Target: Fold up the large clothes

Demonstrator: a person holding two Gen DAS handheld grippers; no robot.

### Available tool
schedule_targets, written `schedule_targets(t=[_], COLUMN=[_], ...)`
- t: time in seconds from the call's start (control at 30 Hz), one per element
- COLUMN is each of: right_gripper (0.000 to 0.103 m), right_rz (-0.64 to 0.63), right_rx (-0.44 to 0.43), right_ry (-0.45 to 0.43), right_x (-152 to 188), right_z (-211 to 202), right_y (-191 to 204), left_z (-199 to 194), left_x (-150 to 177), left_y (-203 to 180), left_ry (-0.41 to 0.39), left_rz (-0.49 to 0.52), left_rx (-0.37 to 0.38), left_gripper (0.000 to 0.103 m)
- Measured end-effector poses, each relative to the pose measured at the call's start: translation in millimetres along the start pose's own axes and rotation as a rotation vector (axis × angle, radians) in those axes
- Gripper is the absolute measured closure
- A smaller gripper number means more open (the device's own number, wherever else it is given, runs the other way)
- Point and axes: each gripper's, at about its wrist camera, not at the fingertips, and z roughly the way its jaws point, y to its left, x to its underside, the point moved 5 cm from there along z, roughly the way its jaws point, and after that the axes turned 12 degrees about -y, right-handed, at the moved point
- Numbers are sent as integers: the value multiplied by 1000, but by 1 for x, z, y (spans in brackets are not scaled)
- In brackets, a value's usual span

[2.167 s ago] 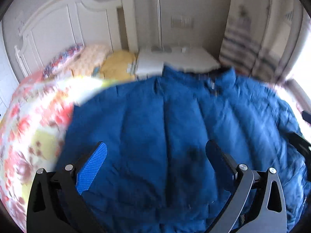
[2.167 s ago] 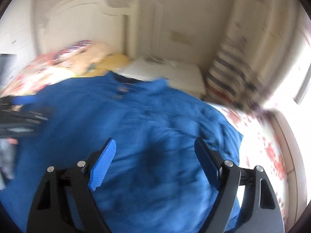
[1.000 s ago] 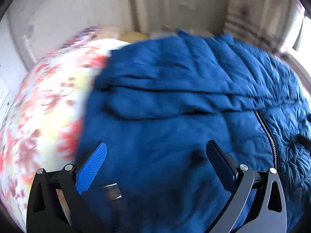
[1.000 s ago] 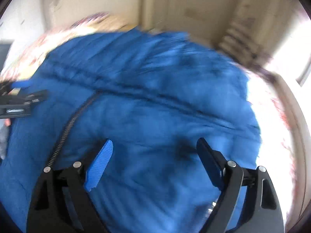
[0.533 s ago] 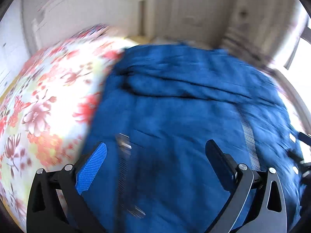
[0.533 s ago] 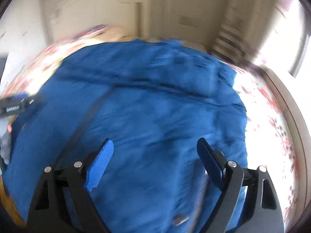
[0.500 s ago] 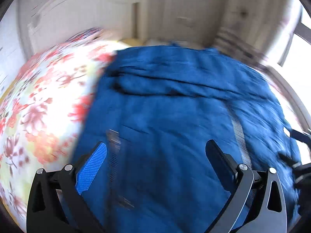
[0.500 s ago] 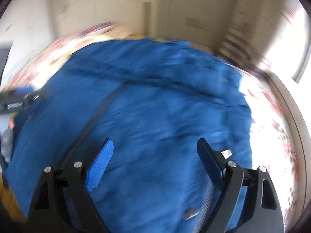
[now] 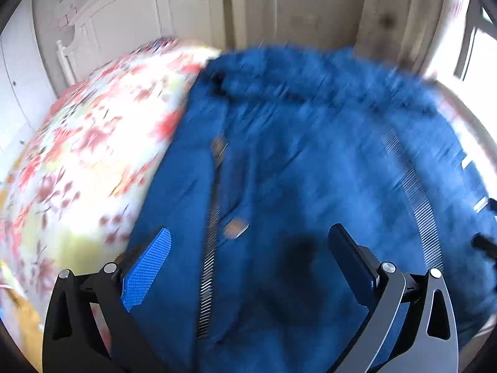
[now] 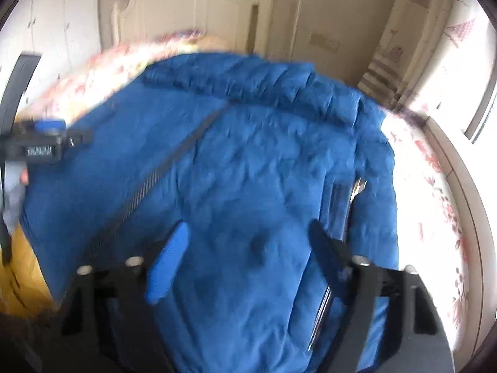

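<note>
A big blue puffer jacket [image 9: 310, 155] lies spread open on a bed, collar toward the headboard. My left gripper [image 9: 248, 233] stands open above its lower left front, and a zipper edge [image 9: 211, 248] runs between the fingers. My right gripper [image 10: 248, 248] hangs over the jacket [image 10: 264, 155] near its right side, next to a zipper edge [image 10: 338, 192]. Its jaws are closing; fabric lies under them and the pads press on nothing. In the right wrist view the left gripper [image 10: 46, 143] shows at the far left. Both views are blurred.
A floral bedspread [image 9: 87, 155] shows left of the jacket and also on the right [image 10: 435, 186]. A white headboard [image 9: 124, 25] and wall stand behind. Bright windows [image 9: 475, 52] are at the right. A yellow cloth [image 10: 18, 273] lies at the bed's near left.
Both views have slid down the jacket, away from the collar, toward its lower front. A zipper edge has come between the left fingers. The right fingers stand closer together than before.
</note>
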Motion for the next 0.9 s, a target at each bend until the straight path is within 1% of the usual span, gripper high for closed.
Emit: schedule_targets(t=[0.03, 0.07, 0.1, 0.17, 0.2, 0.23, 0.27, 0.3, 0.33, 0.37, 0.4, 0.43, 0.47, 0.5, 0.53, 0.57, 0.6, 0.67, 0.7, 0.77, 0.8, 0.83, 0.87, 0.9], right_gripper=[41, 41, 41, 42, 42, 44, 44, 44, 44, 44, 46, 50, 55, 57, 57, 57, 57, 57, 57, 57, 57, 55, 55, 55], right_rz=[-18, -14, 8, 47, 37, 17, 6, -1, -12, -28, -44, -60, -67, -71, -51, -22, -4, -17, -17, 20, 39, 41, 45, 45], right_rx=[10, 5, -8, 0, 30, 50, 51, 28, 2, -2, -4, -25, -37, -27, -36, -58, -73, -47, -22, 13, 44, 57, 47, 26], right_ry=[32, 13, -17, -13, -13, -43, -82, -132, -155, -160, -161, -139, -105, -88, -122, -129, -117, -111, -126, -165, -175, -172, -162, -181], right_x=[7, 18, 21, 22, 20, 16, 13, 10, 9, 9, 12, 19, 25, 36, 39, 41, 43, 43, 43, 47, 53, 59, 69, 75], right_z=[11, 11, 11, 10, 4, -5, -15, -26, -33, -33, -32, -25, -17, -7, -8, -8, -8, -18, -25, -39, -43, -44, -44, -44], right_y=[-2, -3, -7, -12, -11, -7, 0, 9, 19, 23, 30, 38, 43, 45, 44, 39, 34, 27, 23, 10, 1, -3, -5, -6], left_z=[10, 9, 8, 0, -10, -20, -37, -53, -63, -74, -77, -71, -59, -44, -43, -42, -44, -54, -62, -74, -78, -76, -72, -68], left_x=[11, 12, 13, 11, 9, 7, 7, 8, 10, 16, 22, 24, 36, 48, 52, 54, 54, 55, 57, 62, 66, 72, 76, 80], left_y=[5, 9, 14, 13, 12, 9, 2, -9, -20, -37, -51, -61, -71, -75, -70, -69, -68, -60, -53, -36, -28, -21, -18, -18], left_ry=[20, 0, 3, -4, -29, -56, -100, -137, -156, -182, -191, -184, -145, -110, -167, -175, -179, -183, -196, -213, -221, -212, -197, -196], left_rz=[1, -26, -41, -28, -30, -39, -56, -58, -46, -13, 25, 59, 110, 126, 87, 82, 94, 93, 72, 25, 6, 0, 7, 21], left_rx=[-1, 20, 15, -33, -37, -16, 29, 72, 96, 124, 137, 133, 103, 88, 114, 130, 142, 148, 146, 130, 120, 101, 105, 117], left_gripper=[4, 4, 4, 5, 6, 6, 6, 6, 5, 5, 5, 5, 5, 4, 4, 4, 4, 4, 4, 4, 4, 4, 4, 4])
